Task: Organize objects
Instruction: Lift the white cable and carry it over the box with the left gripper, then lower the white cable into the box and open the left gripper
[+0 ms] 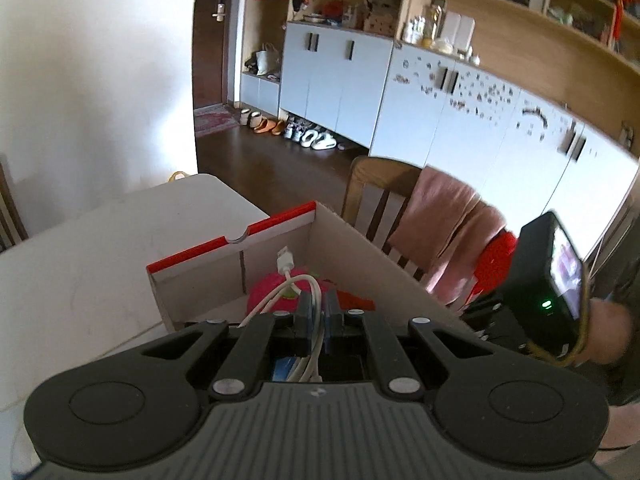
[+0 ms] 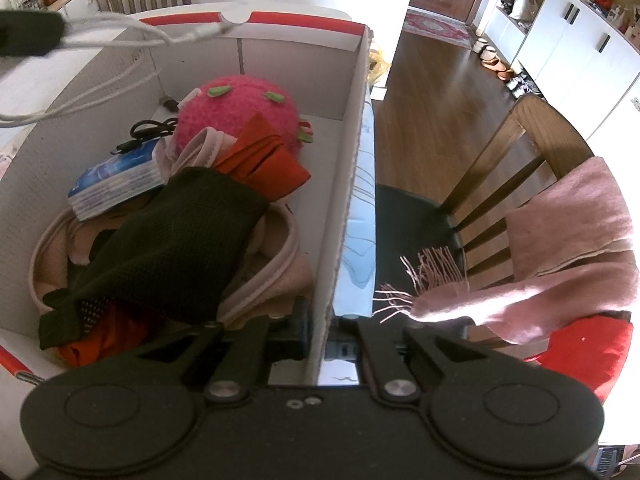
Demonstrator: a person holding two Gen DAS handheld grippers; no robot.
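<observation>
A cardboard box with red trim [image 2: 348,120] stands on the white table [image 1: 100,248]. My left gripper [image 1: 319,304] is shut on a bundled white USB cable [image 1: 286,270], held over the box's near end. From the right wrist view, that cable [image 2: 120,32] hangs across the box's far left corner. My right gripper [image 2: 320,316] is shut on the box's right wall. Inside the box lie a pink plush ball [image 2: 240,116], a dark green knit cloth [image 2: 168,240], an orange cloth [image 2: 264,160], a blue tissue pack [image 2: 116,184] and a black cable [image 2: 148,130].
A wooden chair [image 2: 532,152] draped with a pink fringed scarf [image 2: 560,240] stands right of the table, a red cushion [image 2: 580,352] beside it. A hand holding a black device [image 1: 552,276] shows at the right. White cabinets [image 1: 340,80] and shoes line the far wall.
</observation>
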